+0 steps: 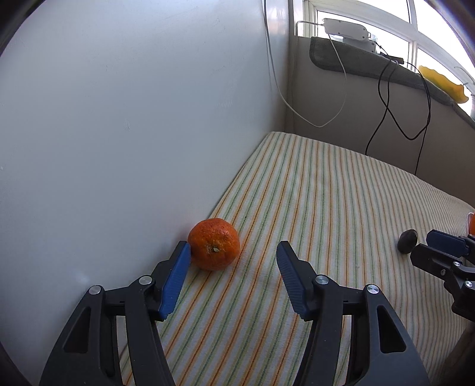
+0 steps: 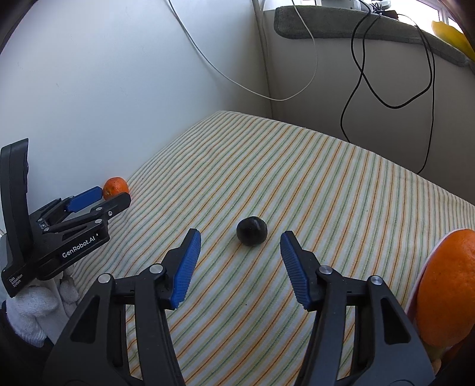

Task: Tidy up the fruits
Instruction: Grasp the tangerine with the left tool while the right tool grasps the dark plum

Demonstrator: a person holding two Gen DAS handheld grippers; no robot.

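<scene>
Fruits lie spread over a striped cloth that covers the tabletop: a tangerine sits at the left edge, close against the white wall, a small dark round fruit rests near the middle, and a large orange fills the near right corner of the right wrist view on something pink-rimmed. Left tongs stand open around the near side of the tangerine; their left blue pad looks to touch or nearly touch its skin, while the right pad stands clear with bare cloth between. Right tongs are also open, nothing between the pads, the dark fruit lying just beyond their tips and well apart from the tangerine. A white-gloved hand holds the left tool. On the far side, white and black cables hang down below a grey-topped ledge by a window.
</scene>
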